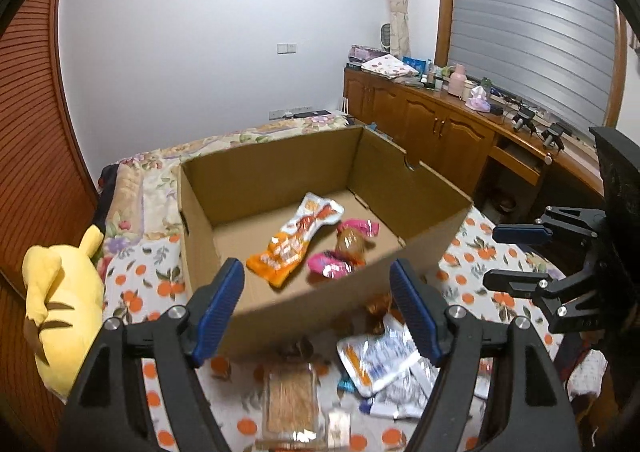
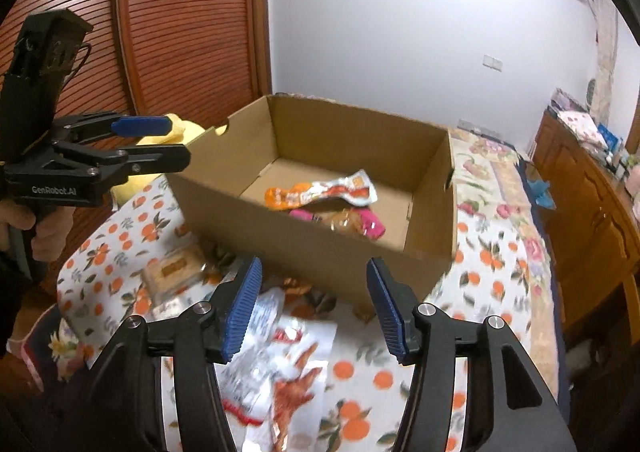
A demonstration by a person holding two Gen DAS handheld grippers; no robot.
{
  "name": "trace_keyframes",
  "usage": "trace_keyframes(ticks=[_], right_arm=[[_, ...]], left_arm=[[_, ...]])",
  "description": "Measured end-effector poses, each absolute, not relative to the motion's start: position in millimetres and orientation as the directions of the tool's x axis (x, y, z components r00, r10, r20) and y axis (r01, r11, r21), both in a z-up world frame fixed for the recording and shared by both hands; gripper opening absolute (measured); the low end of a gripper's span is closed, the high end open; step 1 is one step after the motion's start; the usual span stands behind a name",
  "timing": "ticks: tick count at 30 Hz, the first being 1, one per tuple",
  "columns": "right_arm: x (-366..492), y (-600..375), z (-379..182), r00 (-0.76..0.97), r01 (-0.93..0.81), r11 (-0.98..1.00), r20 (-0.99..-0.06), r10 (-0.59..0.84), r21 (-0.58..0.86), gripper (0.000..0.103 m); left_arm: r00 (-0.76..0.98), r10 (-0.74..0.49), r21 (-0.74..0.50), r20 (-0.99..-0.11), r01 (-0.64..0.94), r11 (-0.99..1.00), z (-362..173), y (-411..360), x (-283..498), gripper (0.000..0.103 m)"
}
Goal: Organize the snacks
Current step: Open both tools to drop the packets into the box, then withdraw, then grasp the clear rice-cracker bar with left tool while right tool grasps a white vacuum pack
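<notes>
Inside cardboard box (image 1: 280, 171), two packets: orange snack bag (image 1: 296, 240), pink one (image 1: 340, 256) at 3 o'clock. Several packets (image 1: 384, 368) left on bed (image 1: 136, 284). Left claw (image 1: 316, 304), right claw (image 2: 314, 306) both open, empty.

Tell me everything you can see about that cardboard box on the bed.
The cardboard box is plain brown, wide and shallow, open at the top with no flaps showing. One side wall has a small notch cut into its upper rim. It stands upright on a bedspread printed with oranges. Inside, on its floor, lie an orange-and-white snack packet and a pink-ended wrapped snack, close together. More packets lie on the bed outside its near wall. Neither hand-held gripper touches it.
</notes>
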State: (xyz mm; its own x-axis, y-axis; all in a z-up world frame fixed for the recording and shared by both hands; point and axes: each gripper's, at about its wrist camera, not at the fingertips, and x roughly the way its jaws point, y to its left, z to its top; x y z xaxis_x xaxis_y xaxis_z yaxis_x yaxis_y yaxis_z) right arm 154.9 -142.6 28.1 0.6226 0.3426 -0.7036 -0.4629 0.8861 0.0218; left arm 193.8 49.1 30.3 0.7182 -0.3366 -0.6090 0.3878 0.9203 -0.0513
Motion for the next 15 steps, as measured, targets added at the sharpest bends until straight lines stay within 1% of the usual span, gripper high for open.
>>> trace_keyframes(ticks=[5,9,15], right_arm=[[134.7,-143.6,6.2,0.596,-0.447,0.893,-0.725,0.345,0.058,0.057],[123.3,-142.5,-11.7,0.577,-0.442,0.895,-0.744,0.337,0.063,0.057],[114.0,-142.3,-38.5,0.538,-0.437,0.895,-0.771,0.341,0.091,0.057]], left_arm=[[0.696,-0.340,-0.069,-0.633,0.386,0.920,11.7,58.3,175.5,0.076],[0.674,-0.327,-0.062,-0.662,0.386,0.921,-11.7,61.9,167.1,0.076],[0.637,-0.315,-0.090,-0.703,0.360,0.929,-48.4,69.8,164.6,0.076]])
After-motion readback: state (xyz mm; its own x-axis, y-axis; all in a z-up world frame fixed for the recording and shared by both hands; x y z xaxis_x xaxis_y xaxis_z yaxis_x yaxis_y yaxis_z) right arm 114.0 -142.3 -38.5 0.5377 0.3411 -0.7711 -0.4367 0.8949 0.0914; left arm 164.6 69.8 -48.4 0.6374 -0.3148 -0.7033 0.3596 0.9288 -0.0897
